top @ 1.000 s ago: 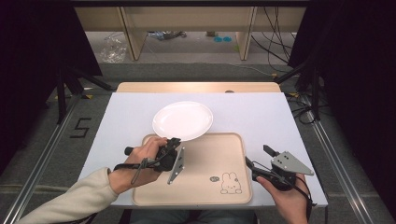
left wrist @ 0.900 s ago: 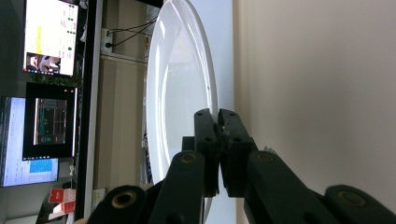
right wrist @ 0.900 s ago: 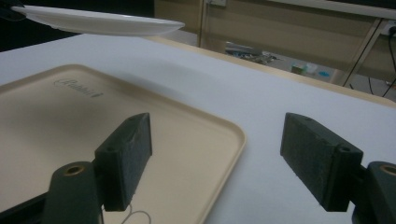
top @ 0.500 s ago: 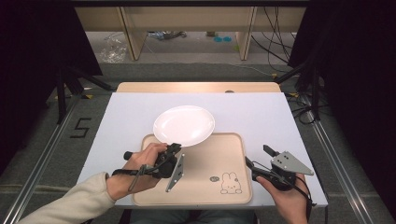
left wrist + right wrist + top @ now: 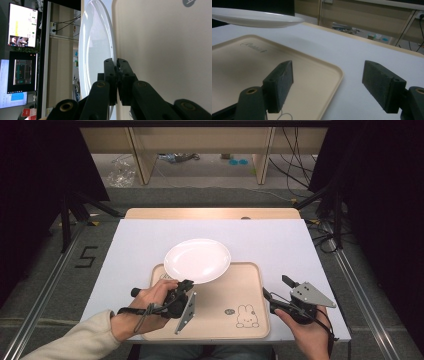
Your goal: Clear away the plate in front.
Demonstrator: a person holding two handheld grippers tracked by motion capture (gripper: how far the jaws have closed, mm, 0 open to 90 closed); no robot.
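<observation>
Plate [image 5: 197,260] hangs over the tray's [image 5: 250,320] far edge, rim pinched in my left gripper [image 5: 116,65] for carrying; my right gripper [image 5: 327,85] waits wide open beside the tray.

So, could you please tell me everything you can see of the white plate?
The white plate is round, shallow and glossy, plain with no pattern, and nothing lies on it. It looks like ceramic or melamine. The left gripper is shut on its near rim, and in the right gripper view the plate hangs roughly level, clear above the far left corner of the beige tray and the white table. Apart from those jaws, nothing touches it.
</observation>
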